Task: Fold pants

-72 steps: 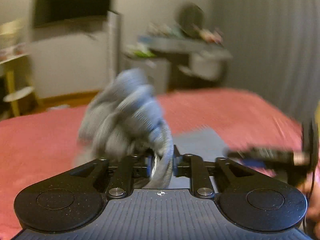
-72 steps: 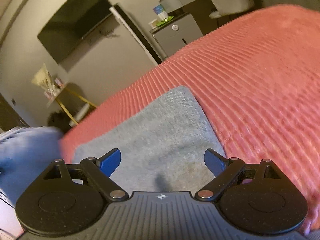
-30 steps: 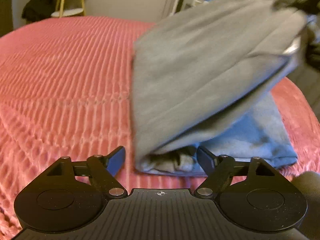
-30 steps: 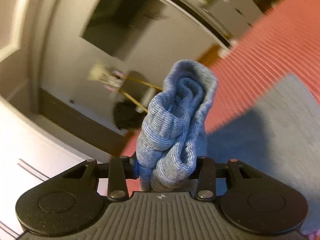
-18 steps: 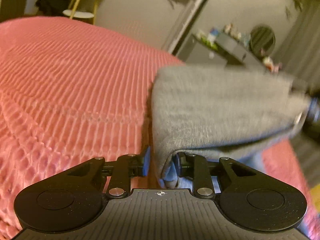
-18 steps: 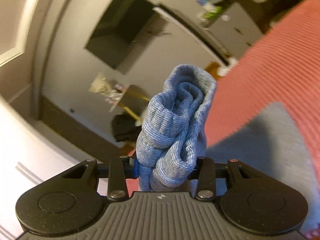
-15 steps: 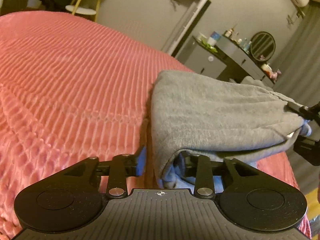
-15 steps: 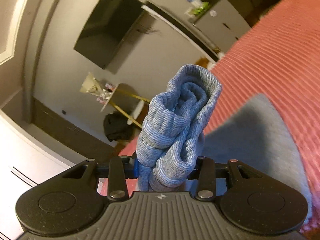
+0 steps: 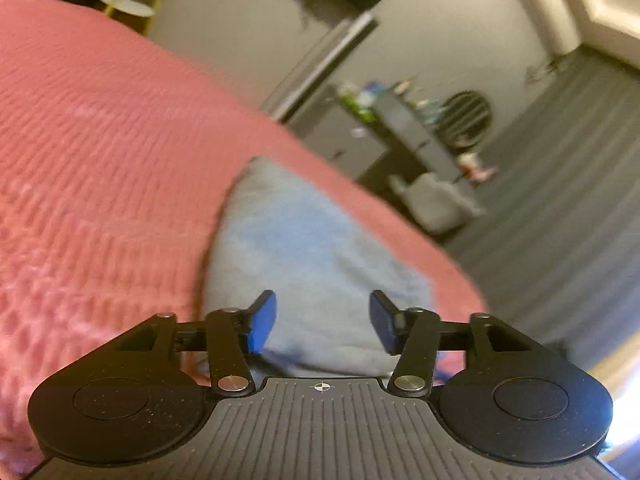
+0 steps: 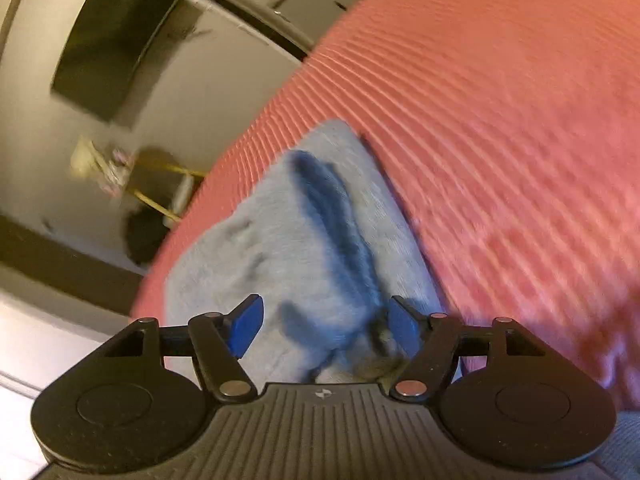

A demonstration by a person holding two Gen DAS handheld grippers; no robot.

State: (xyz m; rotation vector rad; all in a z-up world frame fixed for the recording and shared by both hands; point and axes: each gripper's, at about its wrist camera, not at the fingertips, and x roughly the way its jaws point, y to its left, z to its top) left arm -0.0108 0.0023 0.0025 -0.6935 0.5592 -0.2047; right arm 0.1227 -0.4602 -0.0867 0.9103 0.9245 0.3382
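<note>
Left wrist view: the left tongs [image 9: 318, 326] stand apart with nothing between the blue pads, poised just above the near edge of the pants [image 9: 308, 256]. The pants lie as one grey-blue folded bundle on the pink bedspread [image 9: 100, 160], close to the bed's right-hand edge, with the grey floor beyond. The fold looks laid down, so the step in hand is, I judge, letting go and tidying. To do it well, lift the tongs straight off the pants without snagging the top layer, then press or stroke the bundle flat from its middle outward (the picture is blurred, so the edges of the layers cannot be made out). Counted here: one pair of pants, one bed, two blue pads.

Right wrist view: the right tongs [image 10: 322, 330] are also spread, gripping nothing, just over the near end of the pants [image 10: 280, 240]. A dark streak runs along the middle of the pants toward the tongs; whether it is a crease, a shadow or a loose flap I cannot tell. If it is a ridge, it wants smoothing toward the far corner so the bundle sits even. The pants rest on the bedspread [image 10: 500, 140] near its left edge in this view, one pair only, and two pads on these tongs.
</note>
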